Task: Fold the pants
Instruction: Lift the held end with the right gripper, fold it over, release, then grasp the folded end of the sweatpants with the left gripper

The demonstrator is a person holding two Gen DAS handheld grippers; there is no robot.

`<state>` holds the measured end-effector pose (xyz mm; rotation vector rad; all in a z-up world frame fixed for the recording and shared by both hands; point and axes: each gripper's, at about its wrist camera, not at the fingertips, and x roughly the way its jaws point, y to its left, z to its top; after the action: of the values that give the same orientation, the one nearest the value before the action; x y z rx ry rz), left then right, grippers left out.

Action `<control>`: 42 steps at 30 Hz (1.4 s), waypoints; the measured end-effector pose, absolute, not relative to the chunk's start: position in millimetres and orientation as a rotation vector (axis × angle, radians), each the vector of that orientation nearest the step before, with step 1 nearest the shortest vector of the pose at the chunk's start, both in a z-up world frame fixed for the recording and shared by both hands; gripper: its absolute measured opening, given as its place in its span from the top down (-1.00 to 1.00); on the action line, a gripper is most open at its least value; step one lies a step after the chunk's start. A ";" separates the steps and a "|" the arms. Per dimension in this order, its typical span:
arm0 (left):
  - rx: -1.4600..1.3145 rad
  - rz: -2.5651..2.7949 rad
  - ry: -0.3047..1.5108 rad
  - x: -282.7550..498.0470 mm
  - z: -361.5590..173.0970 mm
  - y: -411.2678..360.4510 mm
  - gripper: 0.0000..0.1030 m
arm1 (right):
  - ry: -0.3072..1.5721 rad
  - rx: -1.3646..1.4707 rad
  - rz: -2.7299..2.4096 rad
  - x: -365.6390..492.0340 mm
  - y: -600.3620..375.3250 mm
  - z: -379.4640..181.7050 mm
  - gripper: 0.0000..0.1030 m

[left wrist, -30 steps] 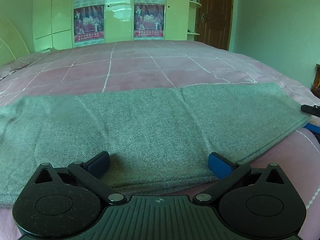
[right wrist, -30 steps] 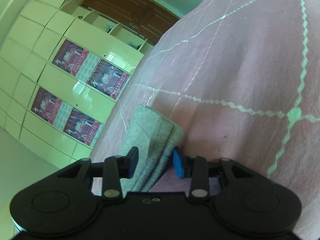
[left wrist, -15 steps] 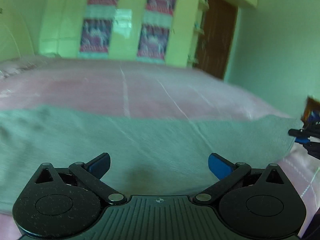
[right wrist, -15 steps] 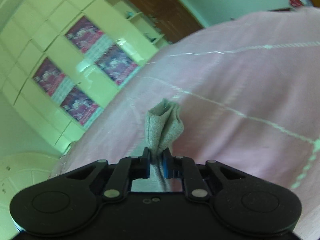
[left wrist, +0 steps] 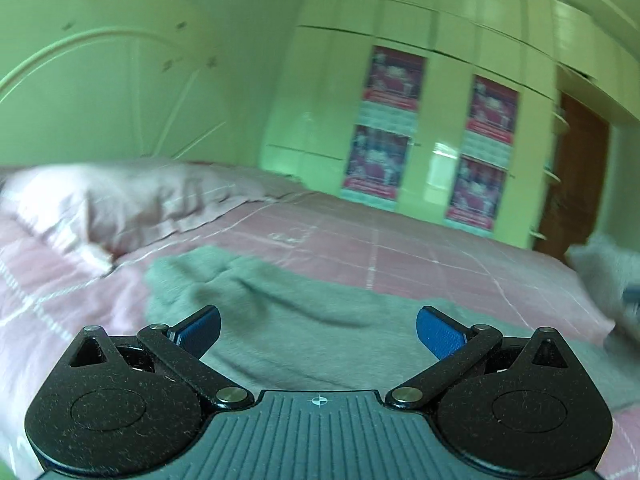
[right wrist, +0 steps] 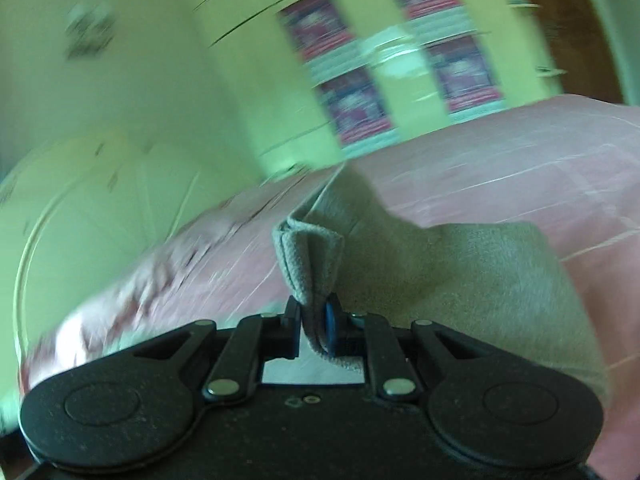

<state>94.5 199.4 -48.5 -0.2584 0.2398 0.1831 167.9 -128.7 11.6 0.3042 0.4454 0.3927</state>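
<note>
The pants [left wrist: 304, 320], a grey garment of soft, finely ribbed knit, lay across the bed [left wrist: 420, 248] in the lower middle of the left wrist frame, with rumpled folds at the left end. The bed was covered in pink fabric marked with a pale stitched grid. A pink pillow [left wrist: 100, 204] with creased edges sat at the left of the frame.

The left gripper [left wrist: 318, 328] hung above the pants with its jaws spread wide; the blue textured pads [left wrist: 440, 336] held nothing, and grey cloth showed between them.

In the right wrist frame, the right gripper [right wrist: 314, 320] had its jaws pressed together on a hemmed edge of the pants [right wrist: 460, 280]. The pinched cloth rose above the jaws as a thick, rolled fold with a visible seam line, at frame centre. The rest of the garment spread to the right over the bed [right wrist: 520, 168].

Glossy pale-green wardrobe doors [left wrist: 440, 120] bearing red-and-white posters [left wrist: 394, 76] filled the upper right. A curved panelled headboard [left wrist: 100, 92] occupied the upper left. Both frames showed motion blur.
</note>
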 end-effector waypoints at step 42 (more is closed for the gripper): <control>0.164 0.072 0.584 251.0 -40.0 12.7 -1.00 | 0.553 0.231 0.136 229.7 -224.9 -12.2 0.64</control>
<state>251.0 12.7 -40.0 0.1640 0.5836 0.0720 229.7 -224.9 -12.2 0.2311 0.5534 0.1357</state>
